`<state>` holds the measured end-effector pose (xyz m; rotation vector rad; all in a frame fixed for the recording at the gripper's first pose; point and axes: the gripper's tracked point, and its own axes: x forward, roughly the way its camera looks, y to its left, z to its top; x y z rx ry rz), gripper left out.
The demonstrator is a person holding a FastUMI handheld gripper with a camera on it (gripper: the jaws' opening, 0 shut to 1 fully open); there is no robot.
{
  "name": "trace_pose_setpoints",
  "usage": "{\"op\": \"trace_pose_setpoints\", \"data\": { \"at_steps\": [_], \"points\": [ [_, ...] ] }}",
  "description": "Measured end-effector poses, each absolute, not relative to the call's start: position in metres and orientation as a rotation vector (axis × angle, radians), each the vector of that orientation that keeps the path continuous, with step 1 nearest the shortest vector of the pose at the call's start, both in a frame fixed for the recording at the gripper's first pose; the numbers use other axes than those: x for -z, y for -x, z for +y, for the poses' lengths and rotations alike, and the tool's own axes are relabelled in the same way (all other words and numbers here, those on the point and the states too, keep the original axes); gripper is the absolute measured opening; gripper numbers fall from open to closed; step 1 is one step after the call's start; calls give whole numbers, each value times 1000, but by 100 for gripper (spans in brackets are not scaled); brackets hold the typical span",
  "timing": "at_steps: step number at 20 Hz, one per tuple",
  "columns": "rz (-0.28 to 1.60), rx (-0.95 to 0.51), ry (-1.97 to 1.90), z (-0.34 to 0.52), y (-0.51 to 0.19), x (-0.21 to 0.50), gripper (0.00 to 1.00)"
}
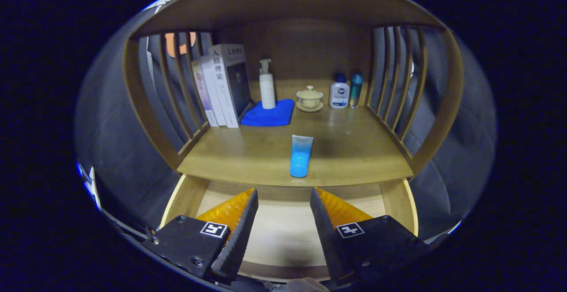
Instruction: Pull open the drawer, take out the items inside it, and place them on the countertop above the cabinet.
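Gripper view: looks over the pulled-out drawer (283,230) into the cabinet's open shelf.
Tool (283,203): fingers spread wide, holding nothing, poised above the drawer.
Drawer: open beneath the fingers; visible floor bare, so likely emptied.
Blue tube (300,155): lies on the worktop (354,159) near its front edge, just beyond the fingers, apparently set down there as the removed item.
Background stock: books (221,86), pump bottle (267,84) on blue cloth (270,115), lidded cup (309,98), two small bottles (345,90) at the rear, well clear of the drop zone.
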<state>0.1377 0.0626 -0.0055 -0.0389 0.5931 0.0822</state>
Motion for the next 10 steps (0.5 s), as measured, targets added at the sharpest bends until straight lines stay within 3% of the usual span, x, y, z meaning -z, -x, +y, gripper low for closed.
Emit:
{"op": "trace_pose_setpoints", "data": {
  "at_steps": [4, 9, 10],
  "points": [
    [386, -109, 41, 68, -82, -33, 76],
    [179, -110, 23, 65, -11, -58, 100],
    [161, -119, 17, 64, 3, -54, 100]
  ]
}}
